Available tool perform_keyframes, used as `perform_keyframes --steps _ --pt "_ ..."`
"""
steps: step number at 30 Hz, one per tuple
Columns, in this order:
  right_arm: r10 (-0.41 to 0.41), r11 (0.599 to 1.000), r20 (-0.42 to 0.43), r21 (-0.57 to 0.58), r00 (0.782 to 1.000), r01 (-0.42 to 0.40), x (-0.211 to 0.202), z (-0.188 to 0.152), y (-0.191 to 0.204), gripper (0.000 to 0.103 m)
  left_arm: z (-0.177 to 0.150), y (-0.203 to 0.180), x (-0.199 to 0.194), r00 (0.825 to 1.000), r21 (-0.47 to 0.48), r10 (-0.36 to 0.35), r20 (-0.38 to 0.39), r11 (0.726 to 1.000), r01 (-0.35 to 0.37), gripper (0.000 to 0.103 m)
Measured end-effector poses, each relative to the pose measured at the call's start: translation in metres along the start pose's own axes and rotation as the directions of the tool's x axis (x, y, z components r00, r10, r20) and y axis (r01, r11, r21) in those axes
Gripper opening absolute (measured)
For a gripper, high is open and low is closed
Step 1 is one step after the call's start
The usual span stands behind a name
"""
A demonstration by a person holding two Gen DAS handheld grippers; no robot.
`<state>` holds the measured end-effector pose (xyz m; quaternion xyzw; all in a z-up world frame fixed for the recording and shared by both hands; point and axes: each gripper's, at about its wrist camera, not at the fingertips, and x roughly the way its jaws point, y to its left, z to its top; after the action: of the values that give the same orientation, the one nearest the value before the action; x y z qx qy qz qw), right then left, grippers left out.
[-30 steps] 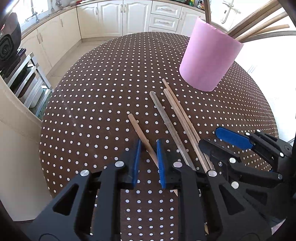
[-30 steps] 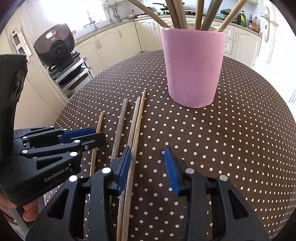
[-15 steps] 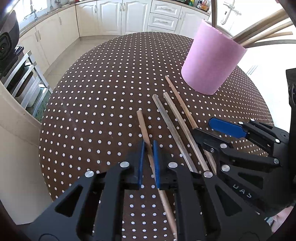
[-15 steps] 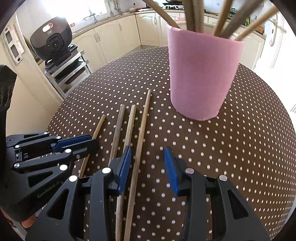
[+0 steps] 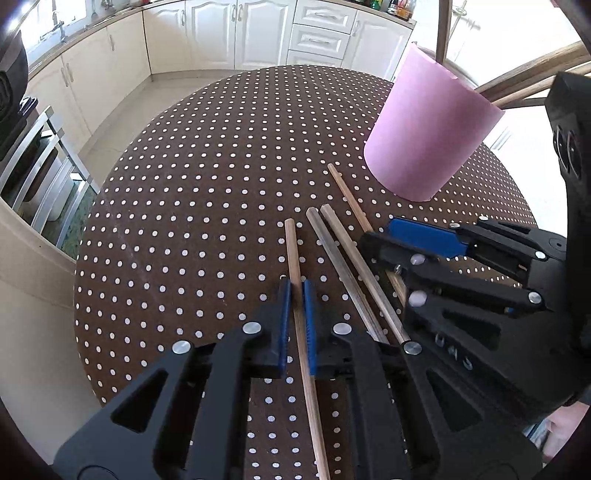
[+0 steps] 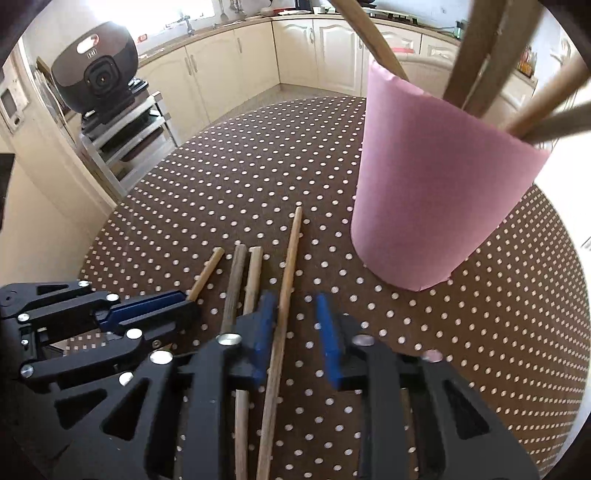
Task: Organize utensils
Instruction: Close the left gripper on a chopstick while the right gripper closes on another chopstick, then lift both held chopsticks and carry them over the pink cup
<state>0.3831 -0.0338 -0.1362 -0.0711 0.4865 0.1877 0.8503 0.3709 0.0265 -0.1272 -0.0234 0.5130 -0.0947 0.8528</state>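
Cream cabinets (image 5: 236,33) line the far wall, pale floor (image 5: 122,122) below; I see a metal rack (image 6: 125,136) left, daylight glaring in.

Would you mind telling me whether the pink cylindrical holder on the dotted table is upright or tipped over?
Upright: the pink cylindrical holder stands on its base on the dotted table, with wooden sticks poking out of its open top.
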Motion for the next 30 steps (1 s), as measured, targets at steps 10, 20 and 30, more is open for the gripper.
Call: perform_keyframes --steps 10,20,30 --pt "0.033 0.999 0.046 0.007 0.998 -0.033 -0.022 -0.013 -0.006 0.004 -0.013 -0.002 -0.015 0.999 -0.012 -0.029 0.024 0.999 0.03 0.006" --pt "0.098 0.995 0.162 0.004 0.982 -0.1 -0.088 -0.037 -0.011 0.004 -0.027 -0.02 -0.081 0.988 0.035 -0.064 0.141 0.998 0.06 0.006" --pt "0.113 0.993 0.329 -0.012 0.938 -0.115 -0.162 -0.066 -0.016 0.004 -0.045 -0.044 -0.15 0.954 0.09 -0.097 0.282 0.993 0.075 0.006"
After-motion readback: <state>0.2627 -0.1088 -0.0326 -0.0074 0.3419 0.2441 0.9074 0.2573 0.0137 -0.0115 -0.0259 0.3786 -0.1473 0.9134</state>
